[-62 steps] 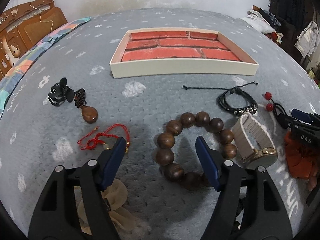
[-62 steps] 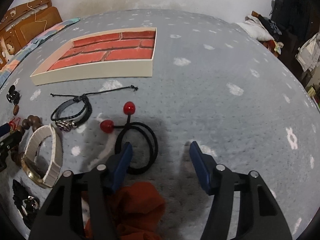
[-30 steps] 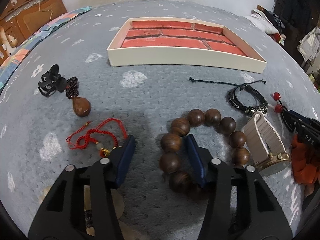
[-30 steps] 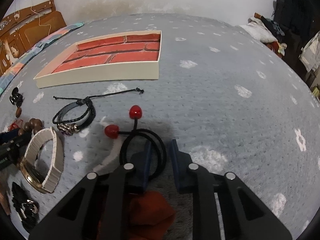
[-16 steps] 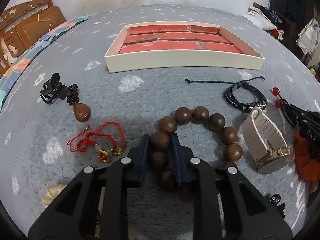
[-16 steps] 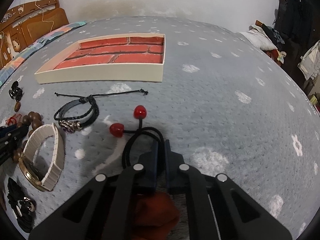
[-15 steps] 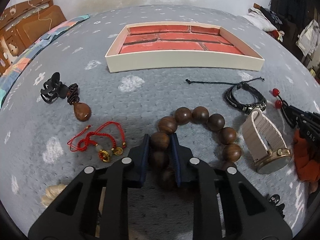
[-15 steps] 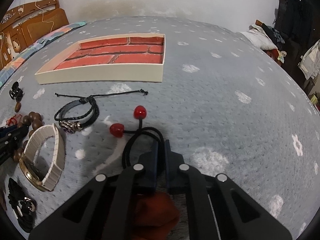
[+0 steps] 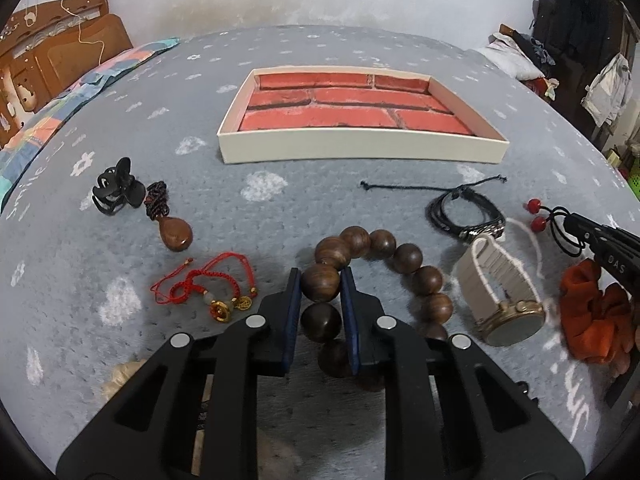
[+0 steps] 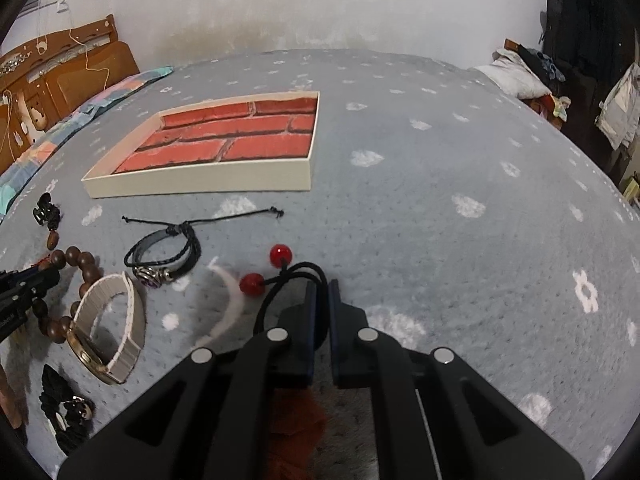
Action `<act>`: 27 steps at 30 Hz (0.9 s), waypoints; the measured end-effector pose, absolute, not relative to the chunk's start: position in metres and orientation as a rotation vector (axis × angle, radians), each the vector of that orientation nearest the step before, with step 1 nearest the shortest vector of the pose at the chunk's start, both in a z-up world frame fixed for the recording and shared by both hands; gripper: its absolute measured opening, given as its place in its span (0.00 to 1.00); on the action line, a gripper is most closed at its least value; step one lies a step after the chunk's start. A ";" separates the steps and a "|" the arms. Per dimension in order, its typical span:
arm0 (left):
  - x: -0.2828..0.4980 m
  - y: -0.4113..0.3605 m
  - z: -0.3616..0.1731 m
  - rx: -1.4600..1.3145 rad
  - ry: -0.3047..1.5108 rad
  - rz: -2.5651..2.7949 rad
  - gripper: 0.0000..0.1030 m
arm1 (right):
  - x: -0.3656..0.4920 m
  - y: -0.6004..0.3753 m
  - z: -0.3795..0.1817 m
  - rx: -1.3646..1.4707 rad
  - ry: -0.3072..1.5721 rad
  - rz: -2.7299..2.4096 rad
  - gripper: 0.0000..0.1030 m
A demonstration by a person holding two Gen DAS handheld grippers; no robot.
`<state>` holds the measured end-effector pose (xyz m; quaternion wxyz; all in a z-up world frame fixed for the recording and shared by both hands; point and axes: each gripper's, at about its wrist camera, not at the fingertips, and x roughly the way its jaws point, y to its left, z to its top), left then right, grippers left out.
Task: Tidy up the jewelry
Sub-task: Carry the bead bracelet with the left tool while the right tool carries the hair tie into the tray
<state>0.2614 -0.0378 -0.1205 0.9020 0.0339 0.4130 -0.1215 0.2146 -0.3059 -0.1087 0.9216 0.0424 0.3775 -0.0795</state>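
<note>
**Both tongs clamped, tray waiting beyond**

The wooden bead bracelet [image 9: 380, 276] lies on the grey blanket [image 9: 280, 216], near its front edge. The left gripper [image 9: 320, 294] pinches one bead between its blue pads. The beads look hard, smooth and fairly heavy, so the loop will likely swing and could roll out of the grip.

The right gripper [image 10: 322, 300] is pressed together on the black hair tie [image 10: 288, 280], which is light and limp.

The brick-lined tray [image 9: 360, 152] sits farther back with open blanket between; the watch [image 9: 500, 296] lies just beside the beads.
</note>
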 end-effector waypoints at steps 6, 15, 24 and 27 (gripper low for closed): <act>0.262 -0.040 -0.104 0.041 0.833 -0.293 0.18 | 0.216 -0.306 -0.096 0.096 0.740 -0.151 0.06; 0.284 -0.050 -0.070 0.045 0.791 -0.338 0.18 | 0.235 -0.300 -0.067 0.074 0.685 -0.124 0.06; 0.349 -0.063 -0.031 0.043 0.756 -0.338 0.18 | 0.300 -0.293 -0.036 0.086 0.646 -0.103 0.06; 0.381 -0.071 -0.022 0.045 0.749 -0.333 0.18 | 0.329 -0.295 -0.029 0.127 0.643 -0.096 0.06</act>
